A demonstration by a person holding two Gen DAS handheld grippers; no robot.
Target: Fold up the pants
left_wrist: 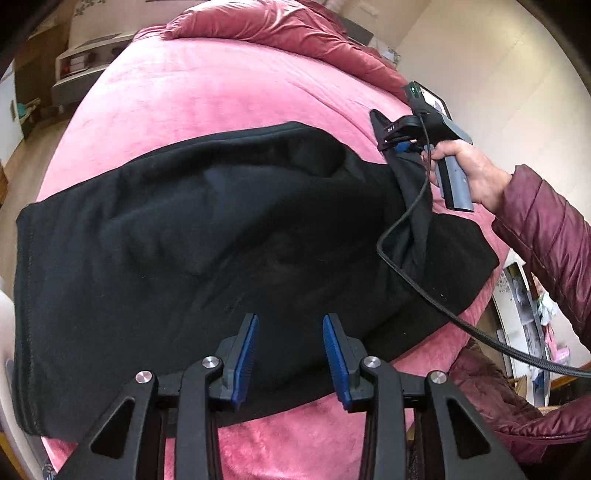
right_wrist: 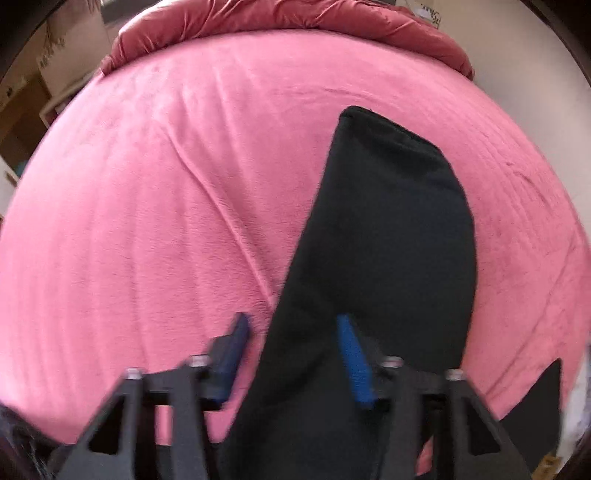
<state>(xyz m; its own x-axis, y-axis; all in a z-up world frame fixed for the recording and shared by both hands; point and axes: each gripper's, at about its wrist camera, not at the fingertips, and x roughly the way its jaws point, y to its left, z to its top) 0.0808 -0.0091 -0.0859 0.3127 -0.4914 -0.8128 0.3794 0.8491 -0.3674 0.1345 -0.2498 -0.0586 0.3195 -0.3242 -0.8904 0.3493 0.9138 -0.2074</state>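
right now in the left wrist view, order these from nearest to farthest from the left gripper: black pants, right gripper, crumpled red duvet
1. black pants: right under and ahead of the left gripper, spread across the pink bed.
2. right gripper: to the right, at the pants' far right corner.
3. crumpled red duvet: at the top, along the bed's far end.

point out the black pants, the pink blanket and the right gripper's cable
black pants (left_wrist: 221,240), left wrist view, middle of the spread fabric
pink blanket (right_wrist: 147,221), right wrist view, bare stretch left of the pants
cable (left_wrist: 480,332), left wrist view, braided run past the pants' edge
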